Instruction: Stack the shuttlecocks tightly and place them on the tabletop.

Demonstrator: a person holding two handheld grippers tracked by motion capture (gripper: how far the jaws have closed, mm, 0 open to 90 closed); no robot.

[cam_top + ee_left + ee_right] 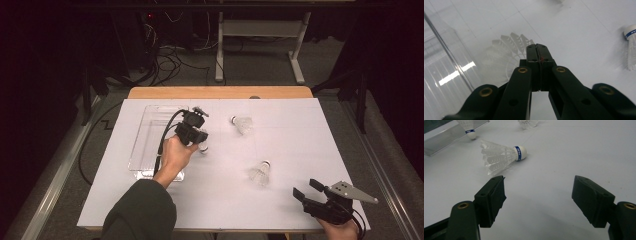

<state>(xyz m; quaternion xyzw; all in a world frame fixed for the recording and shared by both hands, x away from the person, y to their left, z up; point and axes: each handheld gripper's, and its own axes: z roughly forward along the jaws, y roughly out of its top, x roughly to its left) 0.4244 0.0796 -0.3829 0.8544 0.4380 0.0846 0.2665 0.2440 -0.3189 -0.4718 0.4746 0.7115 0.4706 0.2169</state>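
White tabletop (300, 150): left gripper (202, 145) jaws apparently clamped on shuttlecock (509, 50); right gripper (307, 189) jaws apart.

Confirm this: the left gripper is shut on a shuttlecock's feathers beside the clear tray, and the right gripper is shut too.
Not quite. The right gripper is open, its jaws standing wide apart in the right gripper view. The left gripper is indeed shut on the shuttlecock beside the clear tray.
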